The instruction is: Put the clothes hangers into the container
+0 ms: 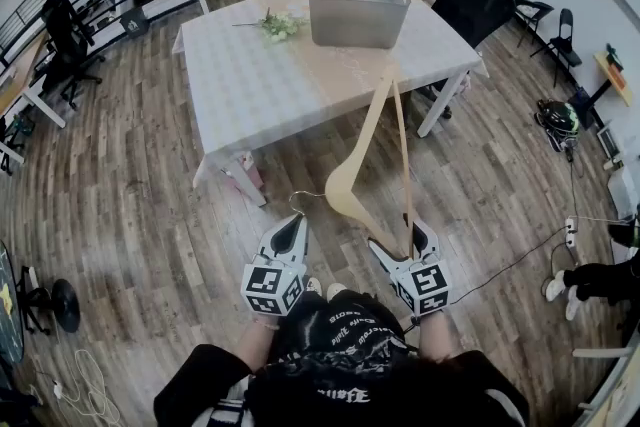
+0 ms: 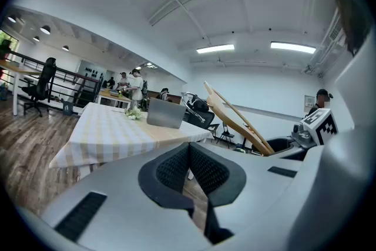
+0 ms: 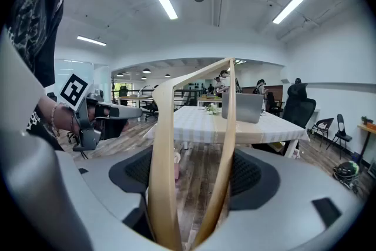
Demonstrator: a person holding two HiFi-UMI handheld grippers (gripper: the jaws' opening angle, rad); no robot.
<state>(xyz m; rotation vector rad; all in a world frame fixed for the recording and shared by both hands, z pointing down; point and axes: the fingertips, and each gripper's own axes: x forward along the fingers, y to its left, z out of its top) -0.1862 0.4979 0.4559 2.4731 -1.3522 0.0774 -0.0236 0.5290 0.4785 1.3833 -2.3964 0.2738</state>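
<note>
Right gripper view, lower centre: one wooden hanger [image 3: 160, 173], likely light, stiff, slick. My right gripper [image 3: 197, 176] clamps its corner, a sound hold. Head view: grey container [image 1: 357, 10] top centre; left gripper [image 1: 288, 237] closed, empty.

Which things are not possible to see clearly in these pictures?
Contents of the gray container: hazy in the head view, behind its own wall in both gripper views.
Where the right gripper clamps the wooden hanger: cut off by the right gripper view's bottom edge.
</note>
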